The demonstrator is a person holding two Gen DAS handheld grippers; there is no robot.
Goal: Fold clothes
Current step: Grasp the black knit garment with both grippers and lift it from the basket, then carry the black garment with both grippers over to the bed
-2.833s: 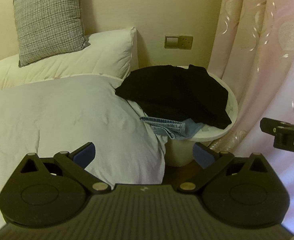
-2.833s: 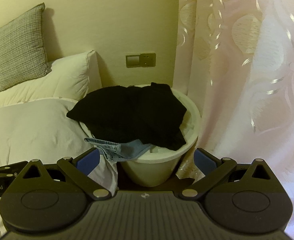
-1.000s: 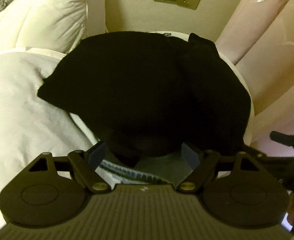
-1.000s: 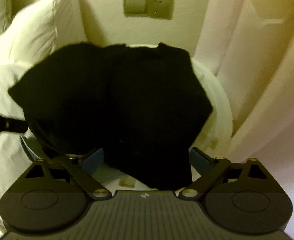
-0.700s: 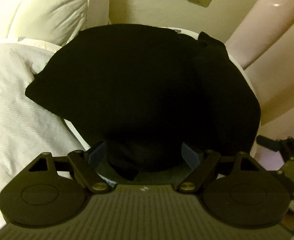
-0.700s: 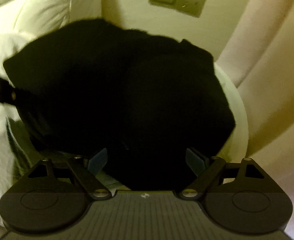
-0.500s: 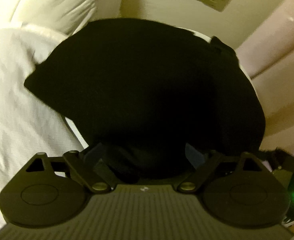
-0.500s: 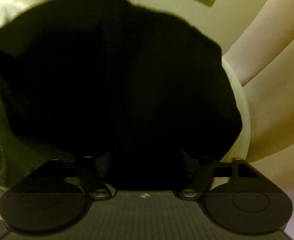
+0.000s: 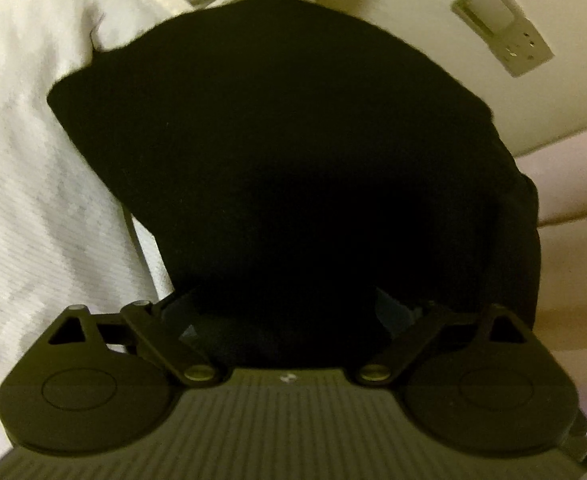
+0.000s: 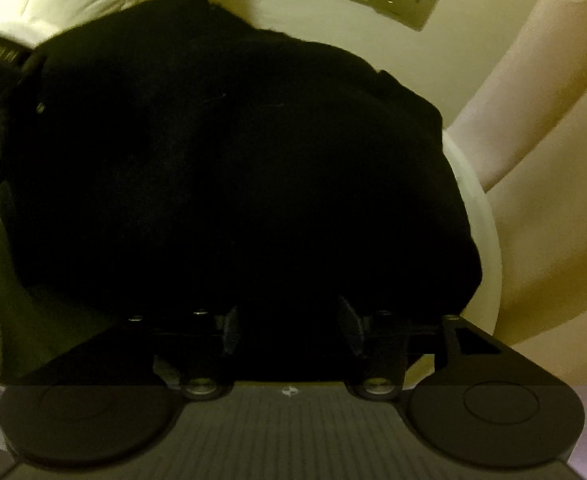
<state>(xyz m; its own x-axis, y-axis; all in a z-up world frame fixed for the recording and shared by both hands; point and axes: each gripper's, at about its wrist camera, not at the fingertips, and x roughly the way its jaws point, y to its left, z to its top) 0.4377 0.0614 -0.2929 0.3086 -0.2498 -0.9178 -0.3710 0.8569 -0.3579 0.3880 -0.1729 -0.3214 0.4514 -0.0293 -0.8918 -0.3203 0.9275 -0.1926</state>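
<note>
Left wrist view shows a big black garment [image 9: 293,152] filling the middle of the frame. It lies heaped on a white basket [image 10: 481,216], whose rim peeks out at the right side of the right wrist view. The left gripper [image 9: 289,312] sits at the bottom middle with its two fingers spread wide, and the near edge of the black cloth lies between them. I cannot tell if the fingers press on it. A white duvet [image 9: 33,160] fills the left side, and a wall socket [image 9: 505,36] is at the upper right. In the right wrist view, the right gripper [image 10: 289,328] is at the bottom middle. Its fingers have come close together with a dark fold of the garment bunched between them. A pale curtain [image 10: 541,128] hangs at the right side of that frame.
</note>
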